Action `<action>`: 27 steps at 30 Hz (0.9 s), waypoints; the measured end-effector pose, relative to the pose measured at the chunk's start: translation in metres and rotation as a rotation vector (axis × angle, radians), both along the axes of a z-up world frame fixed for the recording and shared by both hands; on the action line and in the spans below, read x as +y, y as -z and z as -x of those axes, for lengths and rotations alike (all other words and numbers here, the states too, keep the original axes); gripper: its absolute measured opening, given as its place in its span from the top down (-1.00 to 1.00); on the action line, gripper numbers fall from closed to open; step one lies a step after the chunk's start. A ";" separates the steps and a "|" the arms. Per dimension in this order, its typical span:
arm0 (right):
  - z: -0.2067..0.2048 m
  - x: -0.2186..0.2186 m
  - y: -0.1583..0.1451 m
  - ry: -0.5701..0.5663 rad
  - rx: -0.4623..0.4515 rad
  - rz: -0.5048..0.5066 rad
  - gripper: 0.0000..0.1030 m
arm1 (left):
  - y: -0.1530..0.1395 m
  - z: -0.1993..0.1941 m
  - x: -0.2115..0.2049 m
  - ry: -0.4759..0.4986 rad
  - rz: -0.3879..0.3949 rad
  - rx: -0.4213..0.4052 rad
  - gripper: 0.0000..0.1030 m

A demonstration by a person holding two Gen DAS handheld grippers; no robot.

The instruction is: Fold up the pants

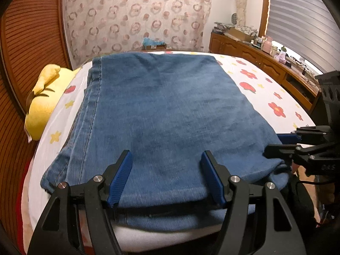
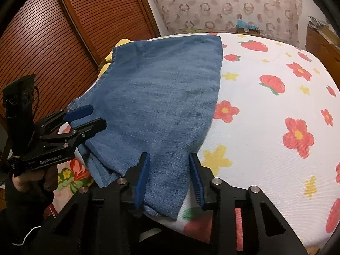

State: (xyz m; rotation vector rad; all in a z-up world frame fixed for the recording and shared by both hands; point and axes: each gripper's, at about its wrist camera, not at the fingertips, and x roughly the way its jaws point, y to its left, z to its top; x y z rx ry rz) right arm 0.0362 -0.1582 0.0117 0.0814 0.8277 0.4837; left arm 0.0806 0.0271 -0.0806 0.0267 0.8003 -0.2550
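Bedroom, floral bedsheet [image 2: 265, 114] under everything. We watch left gripper [image 1: 166, 175]: jaws apart, straddling near edge of jeans [image 1: 161, 110], not pinching. Right gripper [image 2: 170, 177] at near right corner, jaws apart with denim between, pads not pressing that we can see. We judge denim heavy, floppy, grippy rather than slick, nothing fragile; stacked layers thick, so we'd take near hem at both corners. We count: one pair jeans, already folded into several layers, two grippers, one yellow plush toy [image 1: 41, 99] beyond left edge.
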 end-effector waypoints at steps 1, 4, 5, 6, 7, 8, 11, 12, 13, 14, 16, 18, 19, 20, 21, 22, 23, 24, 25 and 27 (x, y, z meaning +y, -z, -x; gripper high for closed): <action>0.000 -0.001 0.000 0.001 -0.002 -0.006 0.39 | -0.001 0.002 0.001 0.002 0.013 0.006 -0.32; -0.001 -0.002 0.001 0.002 -0.004 -0.020 0.52 | -0.007 0.010 -0.001 0.024 0.051 0.014 -0.32; -0.001 -0.003 0.001 0.002 -0.007 -0.027 0.55 | -0.008 0.012 -0.002 0.028 0.049 0.012 -0.32; 0.000 -0.003 0.001 0.002 -0.009 -0.031 0.57 | -0.007 0.015 -0.004 0.034 0.042 0.012 -0.32; 0.000 -0.003 0.000 0.002 -0.011 -0.036 0.60 | -0.005 0.015 -0.005 0.036 0.035 0.015 -0.32; 0.000 -0.004 0.000 0.002 -0.014 -0.041 0.62 | -0.003 0.016 -0.005 0.035 0.030 0.021 -0.32; 0.001 -0.005 -0.003 0.001 -0.030 -0.067 0.68 | 0.005 0.015 -0.003 0.029 0.037 0.033 -0.32; 0.003 -0.006 -0.005 -0.002 -0.039 -0.076 0.69 | 0.006 0.016 -0.003 0.029 0.039 0.029 -0.32; 0.004 -0.007 -0.007 -0.005 -0.048 -0.081 0.70 | 0.007 0.017 -0.003 0.029 0.039 0.024 -0.32; 0.005 -0.007 -0.009 -0.005 -0.053 -0.088 0.71 | 0.007 0.018 -0.003 0.029 0.037 0.022 -0.32; 0.005 -0.007 -0.013 -0.013 -0.066 -0.093 0.72 | 0.008 0.018 -0.003 0.029 0.035 0.017 -0.32; 0.006 -0.006 -0.018 -0.021 -0.081 -0.098 0.73 | 0.009 0.019 -0.002 0.028 0.041 0.015 -0.32; 0.008 -0.007 -0.020 -0.027 -0.090 -0.103 0.74 | 0.009 0.019 -0.001 0.028 0.046 0.015 -0.32; 0.008 -0.006 -0.023 -0.032 -0.098 -0.108 0.75 | 0.009 0.019 0.000 0.028 0.051 0.015 -0.32; 0.009 -0.004 -0.026 -0.038 -0.108 -0.109 0.75 | 0.009 0.019 0.000 0.027 0.055 0.016 -0.32; 0.009 -0.003 -0.027 -0.044 -0.115 -0.107 0.76 | 0.008 0.019 0.000 0.027 0.059 0.017 -0.32; 0.010 -0.001 -0.030 -0.049 -0.122 -0.105 0.76 | 0.008 0.019 0.001 0.026 0.063 0.020 -0.32; 0.010 0.001 -0.033 -0.056 -0.130 -0.104 0.77 | 0.007 0.019 0.002 0.026 0.068 0.023 -0.32; 0.009 0.001 -0.035 -0.061 -0.136 -0.104 0.77 | 0.006 0.019 0.003 0.025 0.072 0.027 -0.32; 0.006 0.004 -0.039 -0.071 -0.146 -0.100 0.78 | 0.001 0.021 0.007 0.015 0.086 0.031 -0.32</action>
